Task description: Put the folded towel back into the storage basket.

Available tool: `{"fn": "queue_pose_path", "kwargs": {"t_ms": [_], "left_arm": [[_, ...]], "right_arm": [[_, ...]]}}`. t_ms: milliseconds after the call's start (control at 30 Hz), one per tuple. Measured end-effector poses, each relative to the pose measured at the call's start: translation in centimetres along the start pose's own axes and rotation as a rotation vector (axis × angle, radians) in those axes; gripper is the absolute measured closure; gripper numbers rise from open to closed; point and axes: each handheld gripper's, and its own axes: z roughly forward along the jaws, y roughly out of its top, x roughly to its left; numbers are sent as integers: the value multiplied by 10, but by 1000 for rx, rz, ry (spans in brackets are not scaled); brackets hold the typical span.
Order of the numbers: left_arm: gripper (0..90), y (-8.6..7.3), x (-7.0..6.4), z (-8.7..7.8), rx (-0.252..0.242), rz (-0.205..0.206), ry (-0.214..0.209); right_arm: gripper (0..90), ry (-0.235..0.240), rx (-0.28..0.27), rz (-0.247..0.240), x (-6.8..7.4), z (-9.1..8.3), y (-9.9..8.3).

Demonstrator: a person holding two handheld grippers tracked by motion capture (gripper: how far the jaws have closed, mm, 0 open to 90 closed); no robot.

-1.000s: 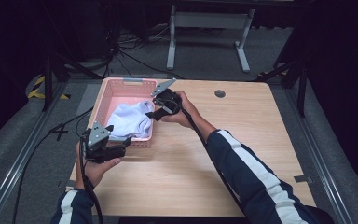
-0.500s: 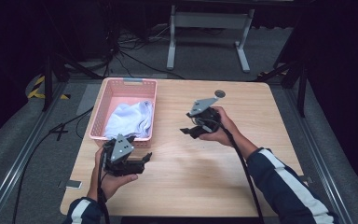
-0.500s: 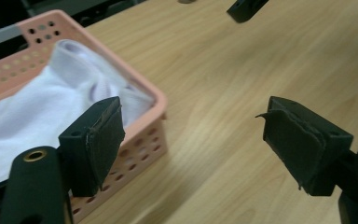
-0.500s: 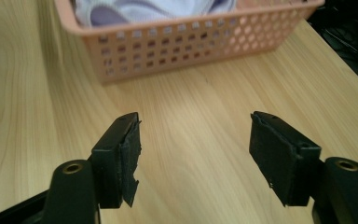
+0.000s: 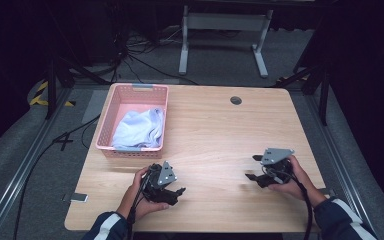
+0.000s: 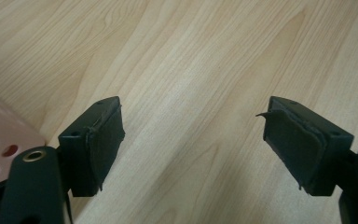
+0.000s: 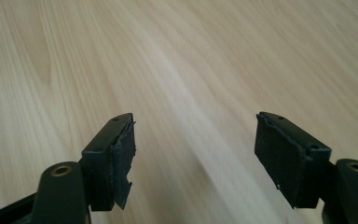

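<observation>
In the high view, both hands have pulled back from the pink basket (image 5: pixel 132 120) at upper left to the near table edge, so the putting-away looks finished. The pale blue cloth (image 5: pixel 139 127) lies crumpled inside it. The left gripper (image 5: pixel 172 192) and right gripper (image 5: pixel 254 168) hold nothing.

In the left gripper view, jaws gape over bare wood, the basket's corner at lower left.

In the right gripper view, jaws likewise spread, empty.

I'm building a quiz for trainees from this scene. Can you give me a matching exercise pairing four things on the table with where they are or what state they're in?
Things:
1. pink plastic basket
2. pale blue crumpled cloth
3. left tool
4. right tool

Places or states:
A. open, near the table's right edge
B. lying inside the basket
C. at the table's far left corner
D. open, just in front of the basket

Pairs: 1-C, 2-B, 3-D, 4-A
</observation>
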Motion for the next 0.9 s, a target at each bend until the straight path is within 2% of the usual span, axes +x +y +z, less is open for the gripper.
{"fn": "queue_pose_path", "kwargs": {"t_ms": [100, 167, 267, 300, 333, 433, 467, 567, 833, 900], "left_arm": [[209, -1, 1, 8, 16, -12, -42], [209, -2, 2, 11, 26, -10, -55], [205, -5, 2, 17, 51, -11, -77], [200, -8, 1, 22, 58, -13, -87], [191, -8, 1, 22, 58, -13, -87], [175, -11, 6, 25, 41, -56, -119], [157, -14, 7, 26, 22, -59, -125], [152, -14, 8, 27, 12, -57, -124], [148, -14, 8, 27, 15, -50, -125], [148, -14, 8, 27, 11, -57, -124]], "right_arm": [[285, 3, -4, 48, 0, -10, -23], [283, -3, -1, 58, 0, -13, -30], [272, -8, 8, 87, -1, -19, -51], [258, -3, 9, 119, -2, -21, -62], [258, -3, 9, 119, -2, -21, -62], [249, 18, -22, 181, -5, -27, -75], [238, 29, -49, 219, -7, -29, -83], [230, 16, -76, 227, -4, -29, -87], [198, 14, -75, 220, -4, -28, -86], [167, 9, -66, 232, -5, -27, -86]]}}
